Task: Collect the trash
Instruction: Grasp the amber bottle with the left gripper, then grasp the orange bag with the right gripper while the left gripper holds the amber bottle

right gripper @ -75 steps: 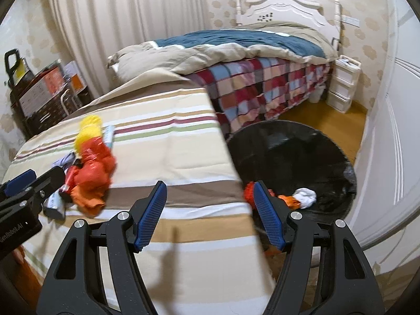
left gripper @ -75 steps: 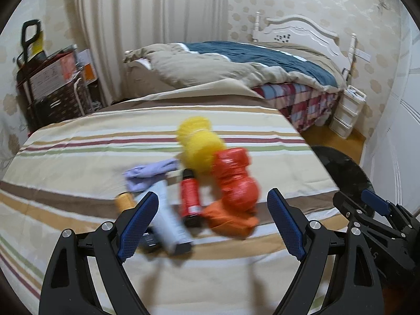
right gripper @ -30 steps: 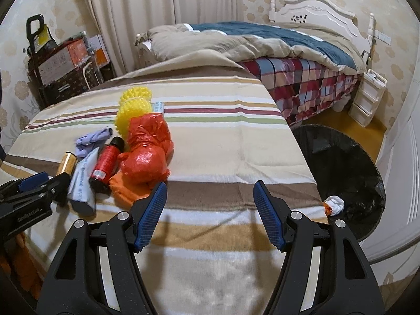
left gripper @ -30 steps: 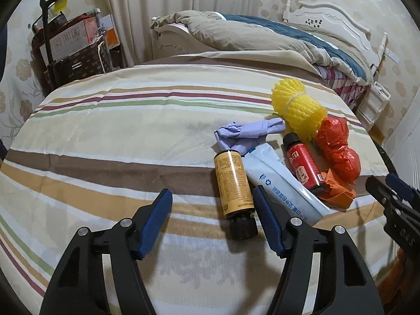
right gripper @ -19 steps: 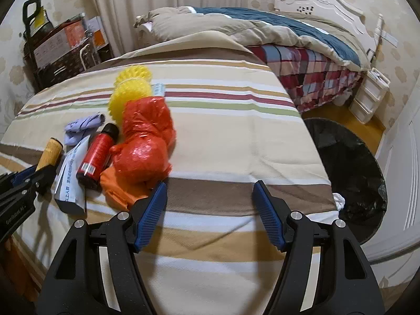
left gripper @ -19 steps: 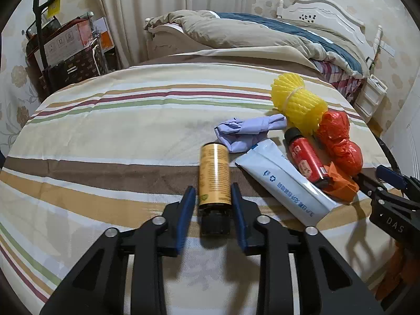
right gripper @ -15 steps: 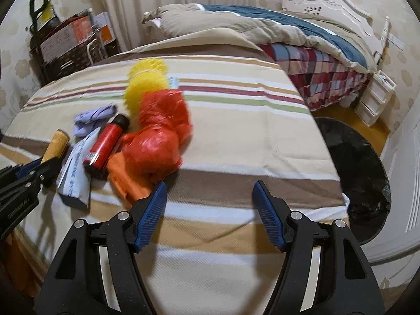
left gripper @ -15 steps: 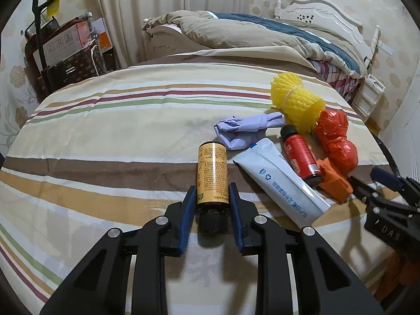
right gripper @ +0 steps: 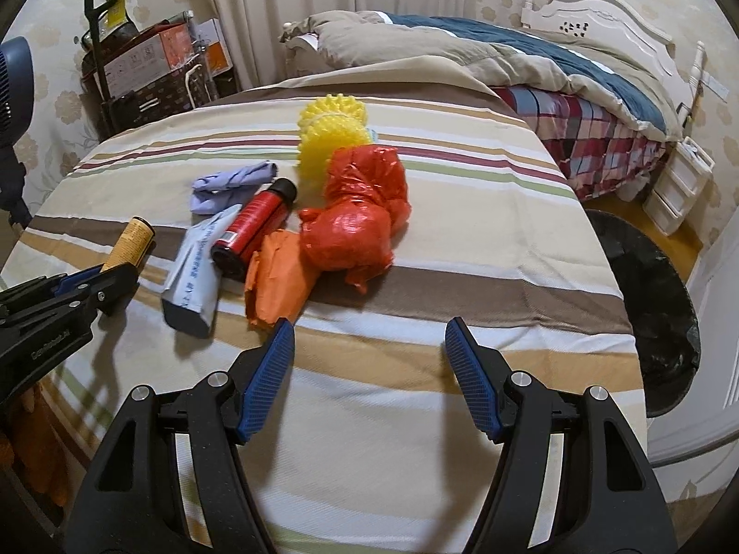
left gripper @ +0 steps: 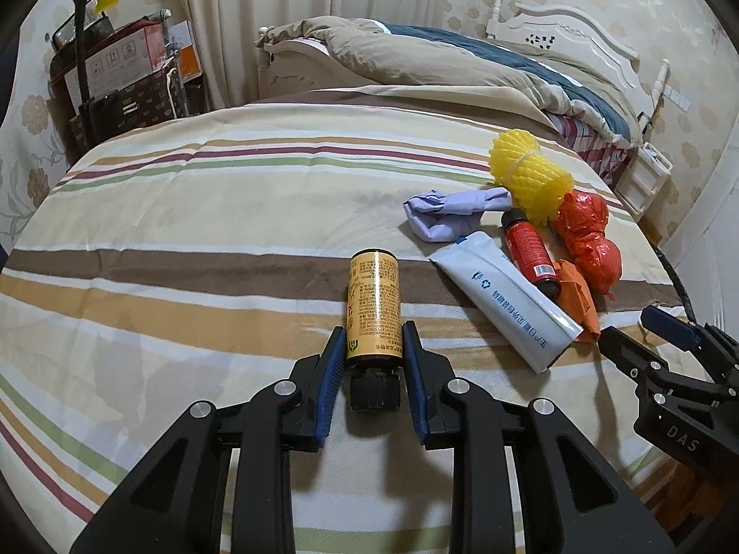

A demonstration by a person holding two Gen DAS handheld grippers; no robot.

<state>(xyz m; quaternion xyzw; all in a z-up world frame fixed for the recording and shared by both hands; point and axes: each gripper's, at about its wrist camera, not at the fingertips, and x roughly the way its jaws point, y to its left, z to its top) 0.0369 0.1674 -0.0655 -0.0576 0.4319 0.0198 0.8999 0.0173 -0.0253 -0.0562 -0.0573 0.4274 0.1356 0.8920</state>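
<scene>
We see our left gripper (left gripper: 373,351) pinching the gold bottle (left gripper: 373,308) near its black cap end, both blue pads (left gripper: 333,371) pressed against the label. The bottle lies on the striped sheet (left gripper: 184,240), its base pointing away from us. From the right view, the same bottle (right gripper: 129,242) pokes out past the left gripper (right gripper: 99,284) at the left edge.

Our right gripper (right gripper: 369,369) hangs spread wide over bare sheet (right gripper: 462,240), with nothing between its jaws. Its left pad (right gripper: 270,376) sits just beside the orange paper (right gripper: 277,277).

The rest of the trash lies in 1 cluster to the right of the bottle. A white tube (left gripper: 503,300) lies nearest it, apart from it. A red bottle (left gripper: 531,251) rests along the tube's far side, black cap pointing away. A purple glove (left gripper: 455,212) lies crumpled beyond the tube. Yellow foam netting (left gripper: 531,175) sits farthest back, touching the red bag (left gripper: 589,240). The orange paper (left gripper: 575,295) lies against the red bottle's base and under the bag.

In the right view, a black-lined bin (right gripper: 656,300) stands on the floor past the sheet's right edge. Behind everything is a bed (right gripper: 531,60) with a rumpled quilt.
</scene>
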